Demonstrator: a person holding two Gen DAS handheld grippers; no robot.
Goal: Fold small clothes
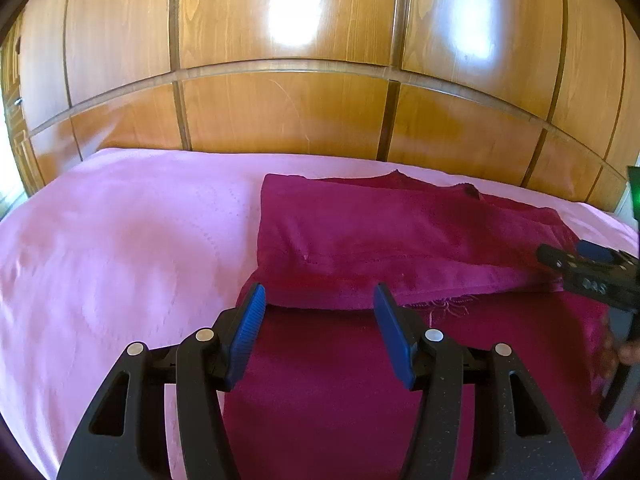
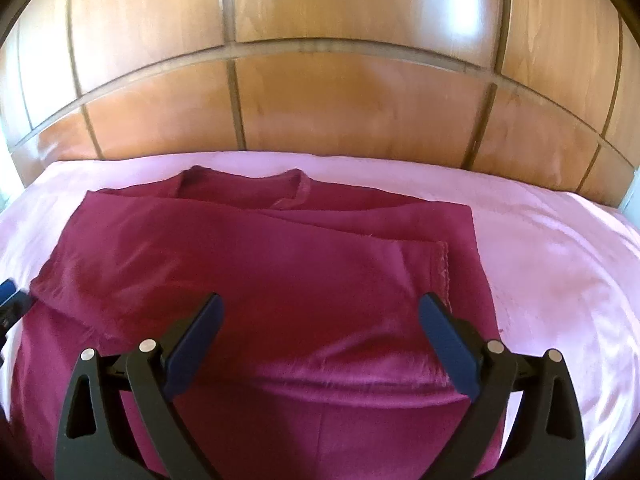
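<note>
On the pink sheet (image 2: 540, 248) of a bed lies a magenta shirt (image 2: 280, 264), partly folded: both sides are turned inward over the body, the neckline (image 2: 244, 188) points toward the wooden headboard (image 2: 360, 92), and a stitched hem edge runs down near the right fold. Fabric looks soft, lightly creased, with a frayed thread fringe (image 1: 448, 306) at one folded edge, seen in the left wrist view only. Left gripper (image 1: 320, 300) hovers above the shirt's left part; its blue pads (image 1: 250, 332) stand apart with nothing between them, tips just short of the folded flap's lower edge. Right gripper (image 2: 322, 312) hangs over the shirt's middle to right portion, jaws spread wide, holding nothing; whether its tips touch the cloth cannot be told. Left wrist view shows the shirt's left edge against bare sheet, and the right gripper (image 1: 588, 276) entering from the right over the cloth. Right wrist view shows the neckline, the right fold and bare sheet beyond it, with a sliver of the left gripper (image 2: 10, 300) at the left border beside the shirt's left edge. Both views are somewhat blurred.
</note>
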